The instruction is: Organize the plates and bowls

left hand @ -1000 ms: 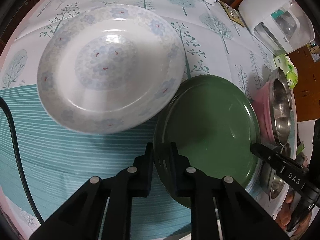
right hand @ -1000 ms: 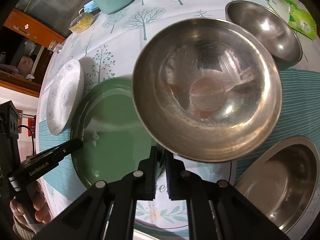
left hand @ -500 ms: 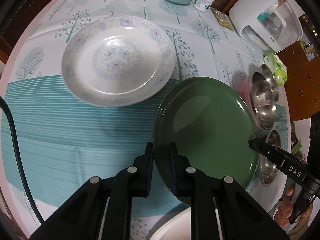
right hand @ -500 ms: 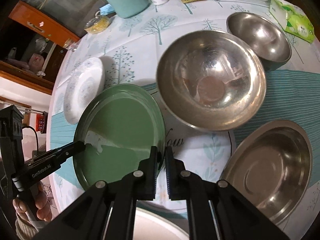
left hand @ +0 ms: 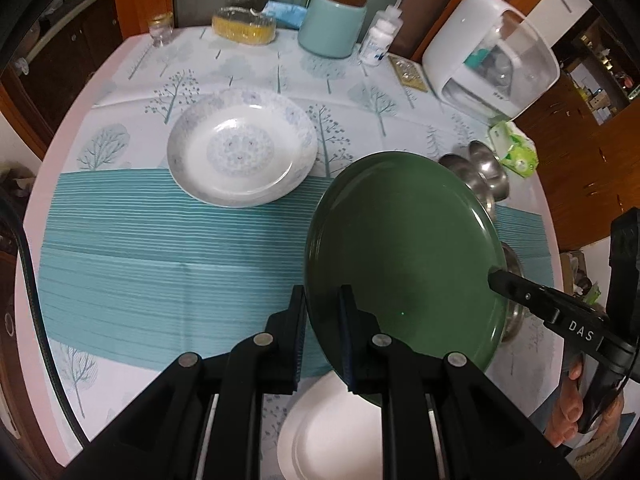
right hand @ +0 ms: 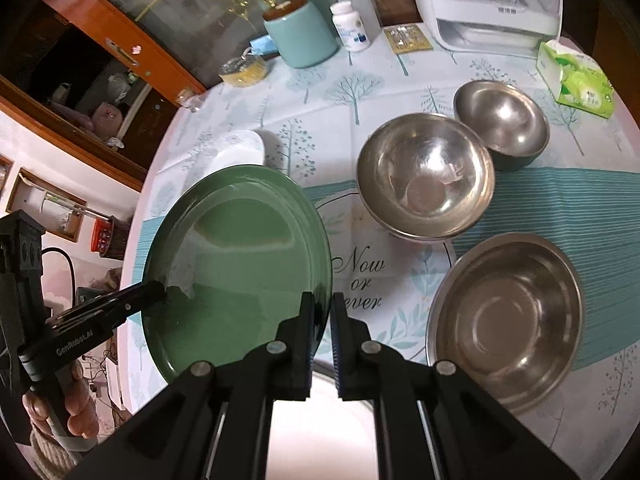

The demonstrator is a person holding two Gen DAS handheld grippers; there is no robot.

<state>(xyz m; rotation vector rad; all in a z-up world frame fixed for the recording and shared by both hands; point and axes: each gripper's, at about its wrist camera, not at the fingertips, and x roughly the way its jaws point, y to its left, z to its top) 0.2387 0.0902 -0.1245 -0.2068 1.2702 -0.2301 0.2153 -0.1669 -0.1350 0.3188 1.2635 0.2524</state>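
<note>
Left tongs (left hand: 322, 316) are pinching the near rim of the green plate (left hand: 400, 256), with one finger on either face of the edge. Right tongs (right hand: 322, 320) are pinching the opposite rim of the same plate (right hand: 236, 264), so the plate is hanging tilted above the tabletop (left hand: 120, 280), clear of the cloth. A hand (right hand: 68, 400) is gripping the left handle at the lower edge of the right wrist view. Directly below the tongs, a plain white plate (left hand: 332, 432) is lying on the tabletop. Beyond it, to the right, three steel bowls are sitting: a wide shallow one (right hand: 504, 336) nearest, a deeper one (right hand: 424, 176) behind it, and a smaller one (right hand: 500, 124) touching that at the back. Further left, a floral white plate (left hand: 242, 158) is resting flat where the striped band meets the tree print. A teal canister (left hand: 332, 24) is standing at the far edge.
</note>
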